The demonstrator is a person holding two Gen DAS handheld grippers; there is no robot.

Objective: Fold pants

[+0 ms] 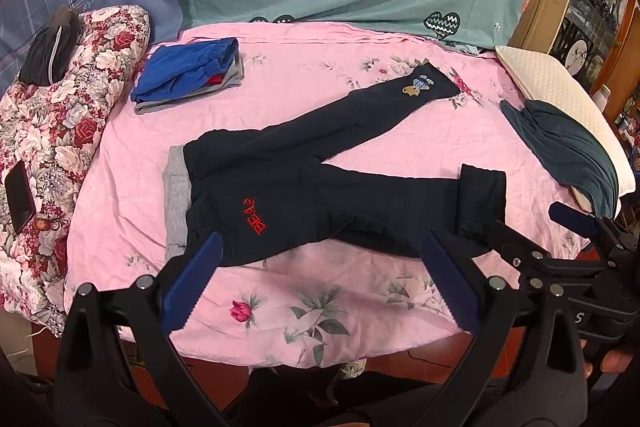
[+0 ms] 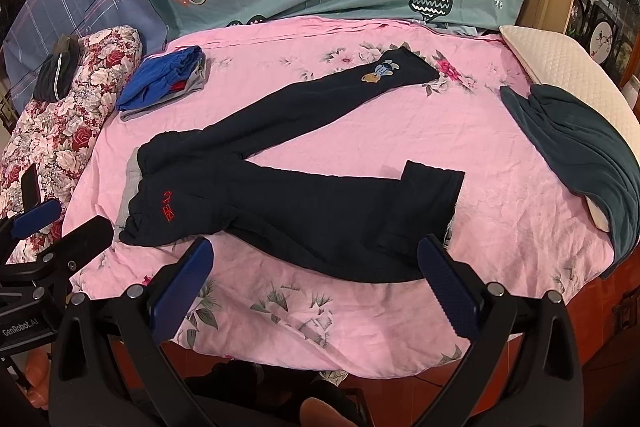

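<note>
Left wrist view: dark navy pants point(image 1: 312, 195) lie spread in a V across the middle of the frame on a pink floral sheet point(image 1: 320, 311). The waistband sits at centre left with a grey lining showing, one leg runs to the upper right, and the other reaches the right with its cuff turned back. The left gripper point(image 1: 320, 279) hangs at the bottom of the frame, jaws wide apart and empty, its tips over the near edge of the pants. The right gripper point(image 1: 532, 231) enters at lower right, close to the turned-back cuff; whether it is spread or closed cannot be told from here. The fold appears not yet begun. The next move likely calls for pinching the waistband and a cuff so that one leg can be laid over the other.

Right wrist view: the pants point(image 2: 296, 203) fill the centre. The right gripper point(image 2: 316, 279) sits at bottom centre, jaws wide and holding nothing, its right tip beside the cuff. The left gripper point(image 2: 48, 223) shows at the left edge. No container appears in either view; a folded blue garment point(image 2: 160, 83) rests at upper left of the sheet, and a dark green cloth point(image 2: 576, 163) drapes a white pillow point(image 2: 560, 63) at right.
</note>
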